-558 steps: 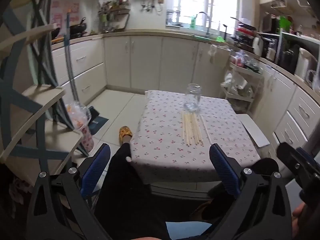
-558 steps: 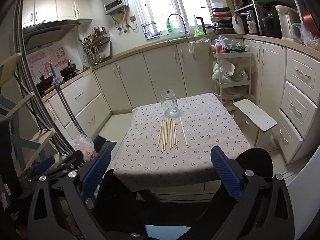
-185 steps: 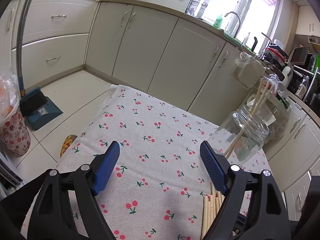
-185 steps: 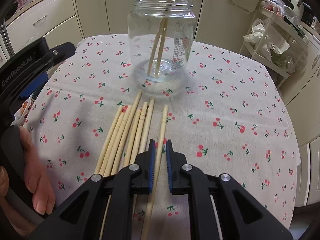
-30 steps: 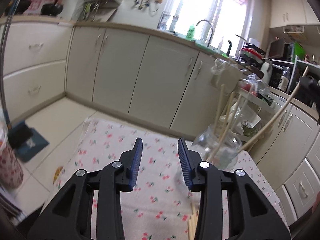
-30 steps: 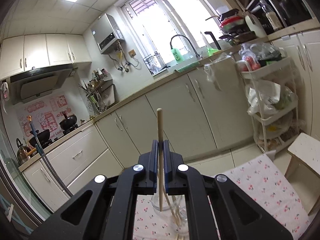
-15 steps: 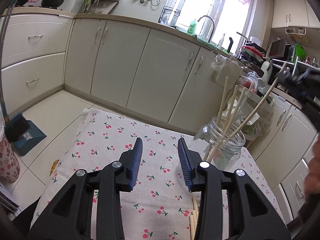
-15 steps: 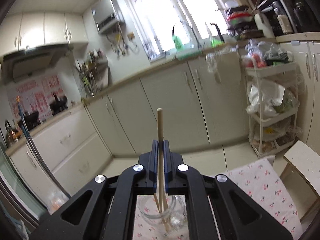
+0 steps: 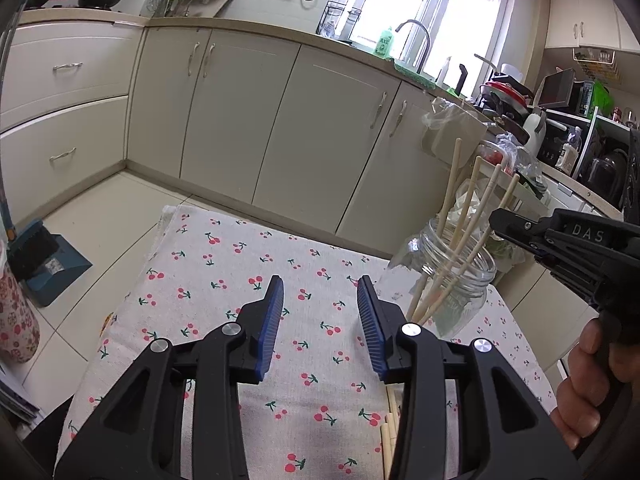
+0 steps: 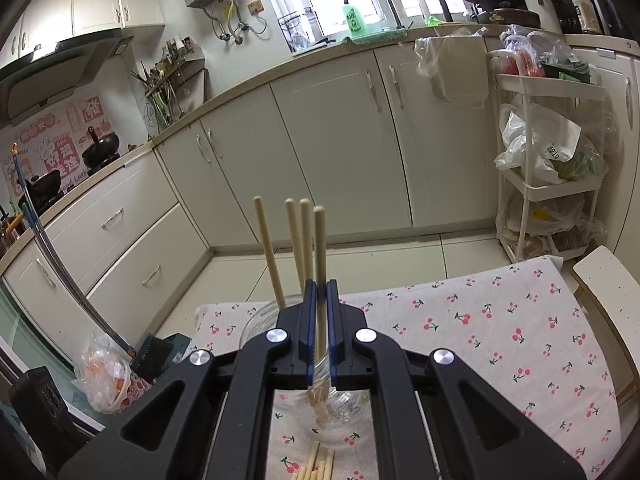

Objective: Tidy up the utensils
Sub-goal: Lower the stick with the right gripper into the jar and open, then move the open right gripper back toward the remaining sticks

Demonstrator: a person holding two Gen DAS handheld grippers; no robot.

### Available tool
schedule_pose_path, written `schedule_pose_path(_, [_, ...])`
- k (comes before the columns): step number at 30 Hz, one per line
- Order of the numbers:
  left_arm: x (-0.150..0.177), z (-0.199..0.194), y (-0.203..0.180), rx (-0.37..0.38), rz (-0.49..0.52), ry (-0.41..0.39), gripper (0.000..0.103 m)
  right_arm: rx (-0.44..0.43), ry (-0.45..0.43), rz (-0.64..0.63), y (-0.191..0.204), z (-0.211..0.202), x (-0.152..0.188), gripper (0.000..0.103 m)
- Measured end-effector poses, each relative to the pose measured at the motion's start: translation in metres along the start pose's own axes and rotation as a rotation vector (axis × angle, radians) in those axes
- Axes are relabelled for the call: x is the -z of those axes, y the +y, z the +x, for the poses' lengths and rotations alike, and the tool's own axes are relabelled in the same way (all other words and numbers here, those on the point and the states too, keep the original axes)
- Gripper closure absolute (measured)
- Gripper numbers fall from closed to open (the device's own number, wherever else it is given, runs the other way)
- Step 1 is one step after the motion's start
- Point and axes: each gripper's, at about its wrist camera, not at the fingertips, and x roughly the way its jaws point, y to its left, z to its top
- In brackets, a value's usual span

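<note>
Chopsticks, wooden, pale: four stand tilted in a clear glass jar (image 9: 448,280) on the cherry-print tablecloth (image 9: 224,272) covering the surface; further loose chopsticks (image 10: 316,462) lie flat on the cloth just in front of the jar.

Right hand (image 9: 588,384): seen at the right edge of the left wrist view, fingers wrapped round the black handle, reaching in from the right toward the jar mouth, nose angled downward.

Right hand-held gripper (image 10: 319,332): jaws closed tight on one chopstick (image 10: 319,240), clamped partway along its shaft. The stick stands nearly upright, its upper end above the pads and its lower end inside the jar beside the other three.

Left hand-held gripper (image 9: 320,320): held over the near part of the cloth, pointing downward toward the surface, to the left of the jar. Jaws part-open, having just widened slightly; nothing between the blue pads, nothing touched.

Hidden or unclear: the right gripper body covers much of the jar in its own view, so whether the held stick's tip touches the jar bottom cannot be told. The loose chopsticks are cut off at the lower frame edge in both views; their count cannot be told. The left hand itself is out of view.
</note>
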Motion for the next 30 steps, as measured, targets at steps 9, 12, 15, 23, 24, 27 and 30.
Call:
schedule_pose_path(9, [0.003, 0.006, 0.001, -0.01, -0.004, 0.031, 0.061, 0.002, 0.009, 0.022, -0.004, -0.013, 0.008, 0.094])
schedule_pose_path(12, [0.004, 0.007, 0.002, -0.017, -0.013, 0.048, 0.059, 0.009, 0.048, 0.03, -0.009, -0.026, 0.026, 0.093])
schedule_pose_path(15, [0.006, 0.007, 0.005, -0.023, -0.022, 0.071, 0.057, 0.014, 0.154, 0.007, -0.01, -0.031, 0.058, 0.093])
schedule_pose_path(23, [0.021, -0.004, 0.003, -0.027, 0.008, 0.145, 0.052, 0.008, 0.348, -0.108, 0.008, -0.025, 0.117, 0.093])
schedule_pose_path(24, [0.024, -0.006, 0.003, -0.028, 0.011, 0.154, 0.052, 0.012, 0.356, -0.116, 0.009, -0.023, 0.119, 0.093])
schedule_pose_path(27, [0.031, -0.011, 0.007, -0.031, 0.009, 0.178, 0.05, 0.023, 0.374, -0.133, 0.012, -0.017, 0.123, 0.093])
schedule_pose_path(30, [0.034, -0.017, 0.009, -0.031, 0.004, 0.188, 0.049, 0.046, 0.397, -0.154, 0.015, -0.007, 0.126, 0.093])
